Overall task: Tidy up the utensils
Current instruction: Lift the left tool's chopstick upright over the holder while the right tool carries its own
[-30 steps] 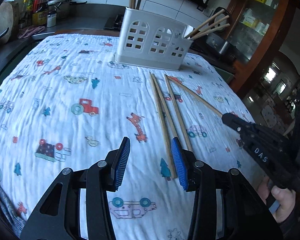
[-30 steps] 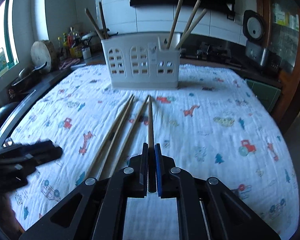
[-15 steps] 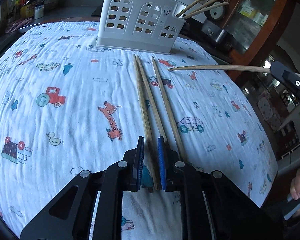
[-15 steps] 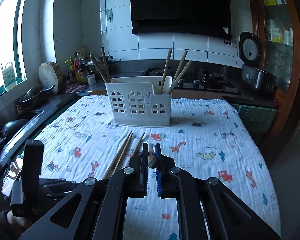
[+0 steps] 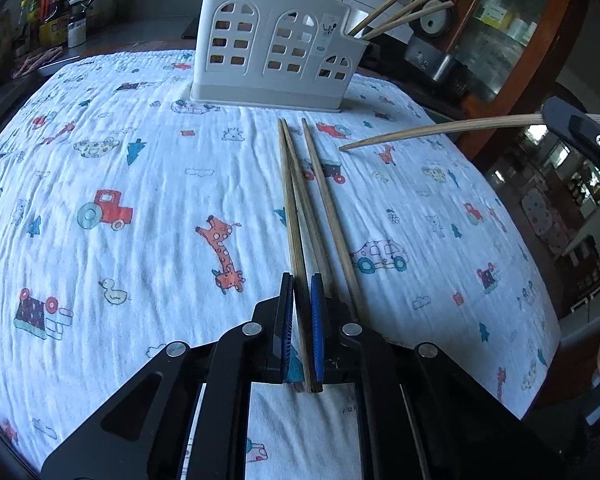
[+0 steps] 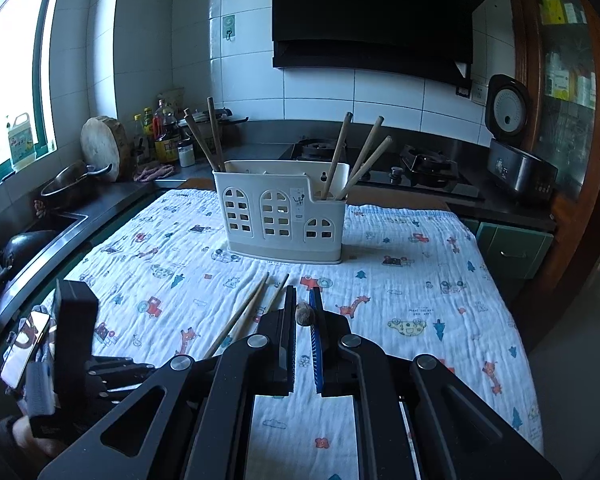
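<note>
My left tool and right tool are black angular frames with silver screws and blue ribbed pads.

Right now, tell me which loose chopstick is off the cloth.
The chopstick clamped in the right gripper: it hangs in the air, tip toward the holder. The other three lie on the cloth.

White tiled wall, bright window, black range hood, wooden cabinet
</note>
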Demonstrator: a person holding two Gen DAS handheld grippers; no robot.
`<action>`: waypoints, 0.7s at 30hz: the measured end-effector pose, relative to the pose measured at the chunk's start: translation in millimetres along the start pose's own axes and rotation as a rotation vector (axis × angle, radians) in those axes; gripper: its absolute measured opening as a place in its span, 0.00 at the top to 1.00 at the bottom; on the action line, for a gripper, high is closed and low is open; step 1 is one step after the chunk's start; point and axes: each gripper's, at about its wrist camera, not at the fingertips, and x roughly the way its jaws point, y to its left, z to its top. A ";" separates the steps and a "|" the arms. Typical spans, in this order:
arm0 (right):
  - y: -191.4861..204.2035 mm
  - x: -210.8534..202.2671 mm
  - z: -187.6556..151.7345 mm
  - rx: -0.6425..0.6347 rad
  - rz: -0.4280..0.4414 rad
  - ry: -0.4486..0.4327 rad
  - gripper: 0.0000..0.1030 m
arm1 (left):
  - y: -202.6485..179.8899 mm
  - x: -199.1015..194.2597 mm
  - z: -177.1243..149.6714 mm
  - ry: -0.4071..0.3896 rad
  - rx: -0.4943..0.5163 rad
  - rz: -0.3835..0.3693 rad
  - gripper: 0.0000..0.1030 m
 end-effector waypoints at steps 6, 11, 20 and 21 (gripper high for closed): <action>-3.2 -0.8 29.9 -0.042 0.034 0.023 0.94 | -0.6 -49.4 32.4 -0.103 0.050 -0.019 0.94; -9.8 -2.1 67.6 -0.049 0.080 0.029 0.94 | -5.1 -71.8 72.7 -0.167 0.106 -0.010 0.95; -15.7 -8.7 136.8 -0.068 0.130 0.016 0.94 | -25.6 -93.7 131.5 -0.197 0.223 -0.045 0.95; -16.9 -9.0 143.3 -0.066 0.131 0.012 0.94 | -27.8 -96.5 135.4 -0.201 0.237 -0.043 0.95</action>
